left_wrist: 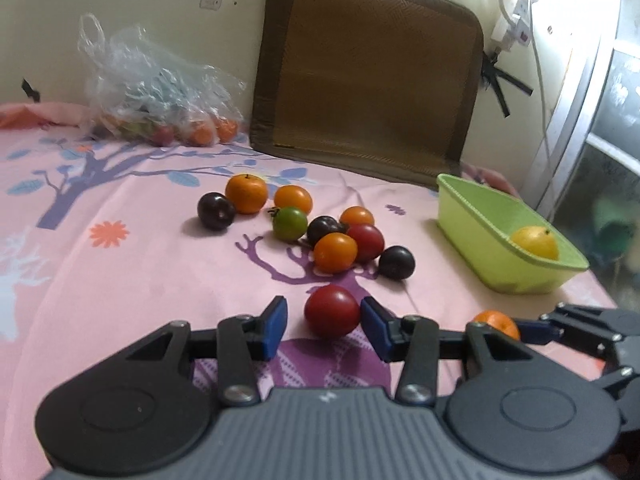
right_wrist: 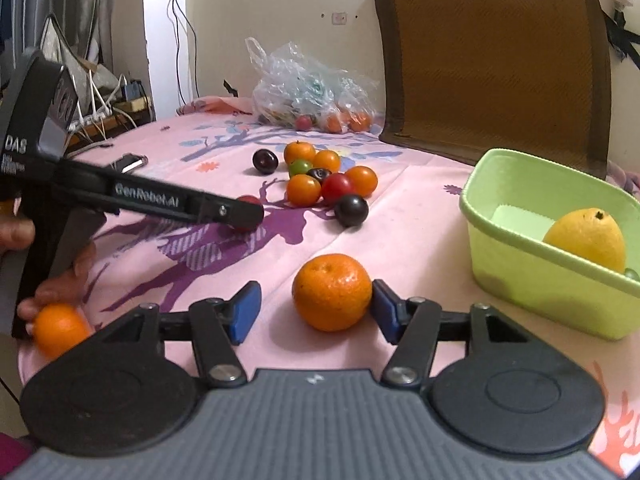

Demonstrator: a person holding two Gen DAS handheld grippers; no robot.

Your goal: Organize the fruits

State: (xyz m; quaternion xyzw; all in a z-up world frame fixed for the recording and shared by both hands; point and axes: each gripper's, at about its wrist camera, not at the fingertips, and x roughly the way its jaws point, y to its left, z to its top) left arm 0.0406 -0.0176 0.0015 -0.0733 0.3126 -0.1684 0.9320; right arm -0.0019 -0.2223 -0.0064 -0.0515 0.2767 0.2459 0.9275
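Tools both wide: left tool (left_wrist: 324,322) straddled red fruit (left_wrist: 331,311), right tool (right_wrist: 316,308) orange (right_wrist: 331,292); smooth, round, roll-prone — grip mid-sides.

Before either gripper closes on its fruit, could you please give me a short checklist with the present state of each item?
1. Left gripper open around the red fruit: ok.
2. Right gripper open around the orange: ok.
3. Orange centred between the pads: not ok, it sits against the right pad.
4. Green basket has room beside the yellow fruit: ok.
5. Red fruit clear of the fruit cluster: ok.
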